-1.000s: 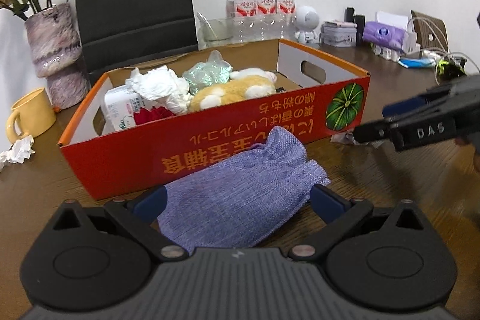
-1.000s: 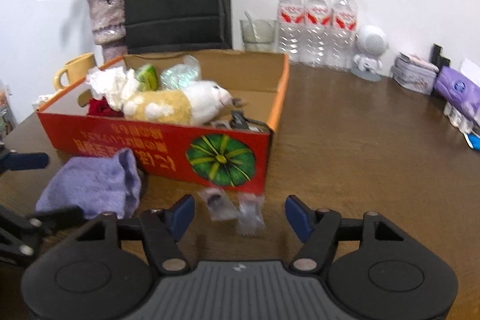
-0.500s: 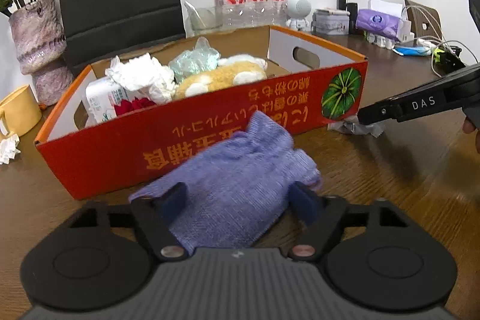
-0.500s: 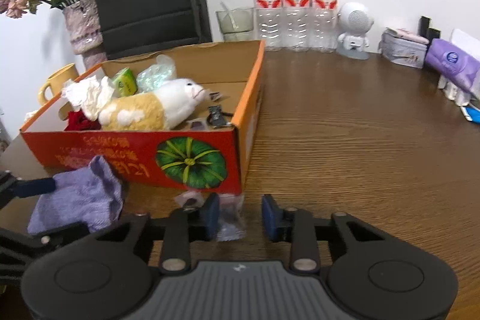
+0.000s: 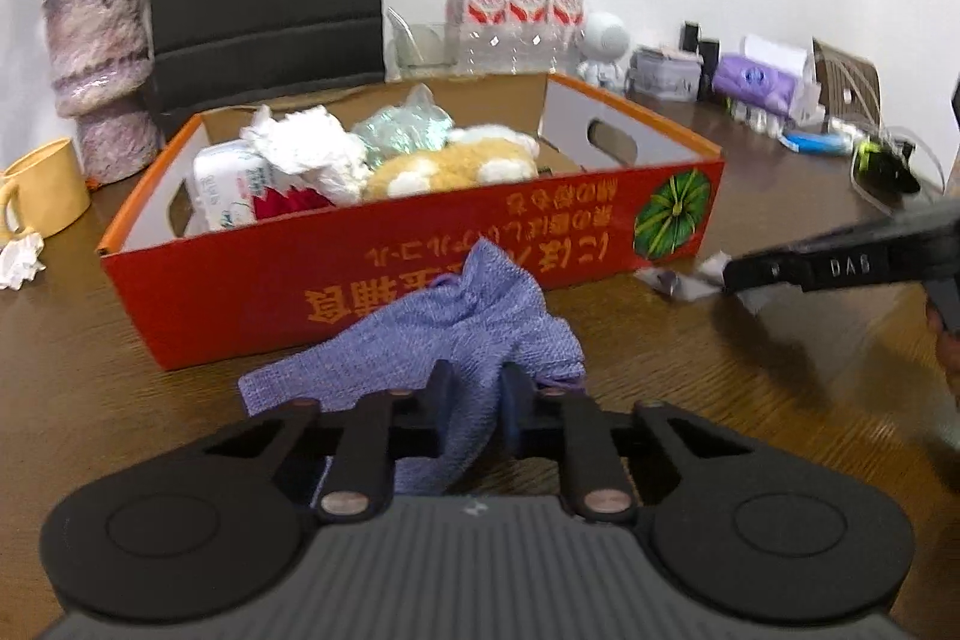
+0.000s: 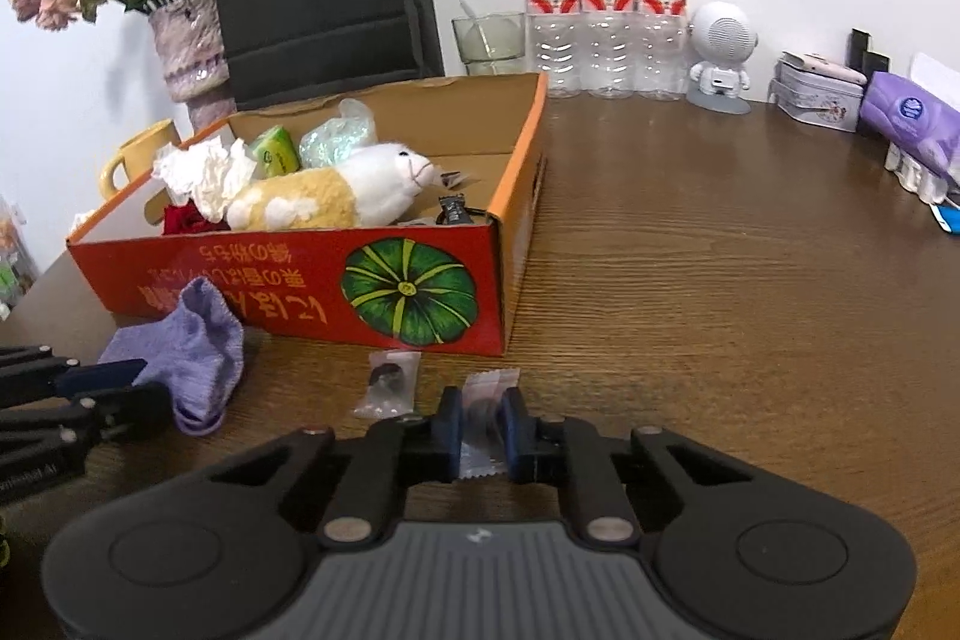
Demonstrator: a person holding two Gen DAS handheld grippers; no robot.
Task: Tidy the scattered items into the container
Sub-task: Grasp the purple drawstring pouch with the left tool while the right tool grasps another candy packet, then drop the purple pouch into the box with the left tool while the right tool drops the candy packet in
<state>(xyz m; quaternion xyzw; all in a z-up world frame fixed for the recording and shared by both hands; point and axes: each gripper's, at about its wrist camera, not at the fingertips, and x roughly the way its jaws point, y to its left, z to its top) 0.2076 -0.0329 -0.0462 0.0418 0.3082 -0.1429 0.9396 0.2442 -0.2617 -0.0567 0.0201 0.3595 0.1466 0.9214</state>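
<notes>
The left gripper (image 5: 474, 388) has just closed and pinches the purple knit pouch (image 5: 432, 334), bunched at its 12 o'clock against the red cardboard box (image 5: 252, 292). The right gripper (image 6: 478, 424) has just clamped one clear sachet (image 6: 487, 388); another sachet (image 6: 390, 382) lies at its 10 o'clock.

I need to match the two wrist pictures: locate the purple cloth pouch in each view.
Left wrist: the purple cloth pouch lies at lower centre, bunched between the shut left tongs, before the box's red wall.
Right wrist: the pouch is at lower left, its near end in the left tongs.
Shared landmark: the green pumpkin print on the orange cardboard box.
</notes>
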